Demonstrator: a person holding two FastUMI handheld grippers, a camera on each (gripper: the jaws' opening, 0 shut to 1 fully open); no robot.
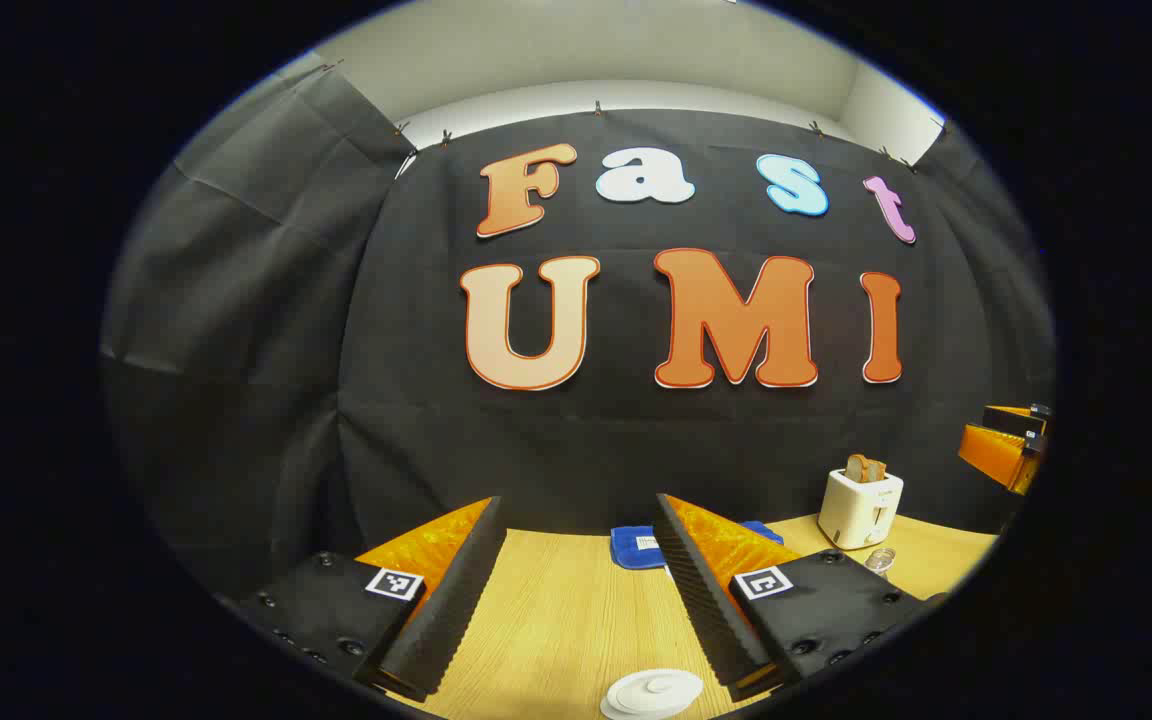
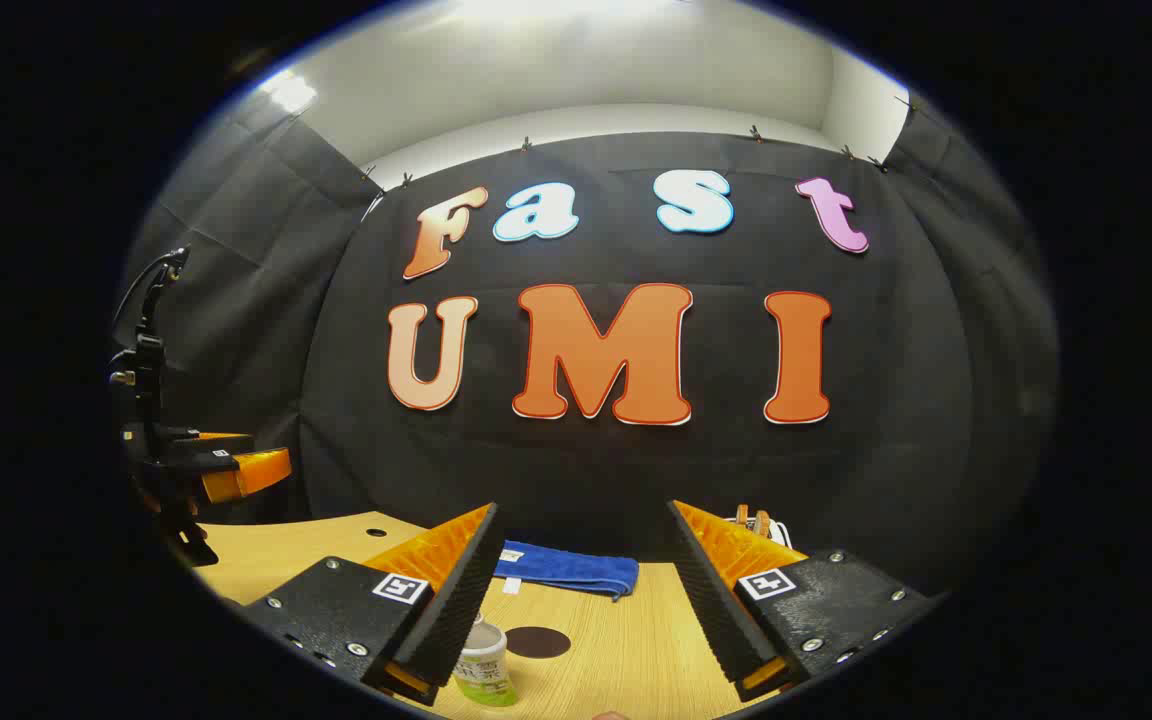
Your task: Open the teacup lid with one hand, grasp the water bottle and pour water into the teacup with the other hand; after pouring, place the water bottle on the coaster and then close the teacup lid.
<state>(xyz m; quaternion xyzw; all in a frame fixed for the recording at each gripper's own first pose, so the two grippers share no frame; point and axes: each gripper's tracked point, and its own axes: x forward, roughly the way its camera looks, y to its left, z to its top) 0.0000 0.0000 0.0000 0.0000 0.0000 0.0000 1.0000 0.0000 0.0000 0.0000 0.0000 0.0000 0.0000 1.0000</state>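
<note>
In the left gripper view a white round teacup lid [image 1: 652, 692] with a small knob lies at the bottom edge, just below and between the fingers of my left gripper [image 1: 579, 510], which is open and holds nothing. The cup under the lid is hidden. In the right gripper view my right gripper [image 2: 584, 515] is open too. A small water bottle [image 2: 485, 672] with a green label stands upright beside its left finger, partly hidden by it. A dark round coaster [image 2: 537, 641] lies flat on the table just right of the bottle.
A folded blue cloth [image 2: 566, 570] lies at the back of the wooden table [image 2: 626, 650]. A white toaster [image 1: 861, 508] with bread stands at the right, a small clear glass object [image 1: 879, 560] in front of it. The other gripper [image 1: 1006, 445] hovers far right.
</note>
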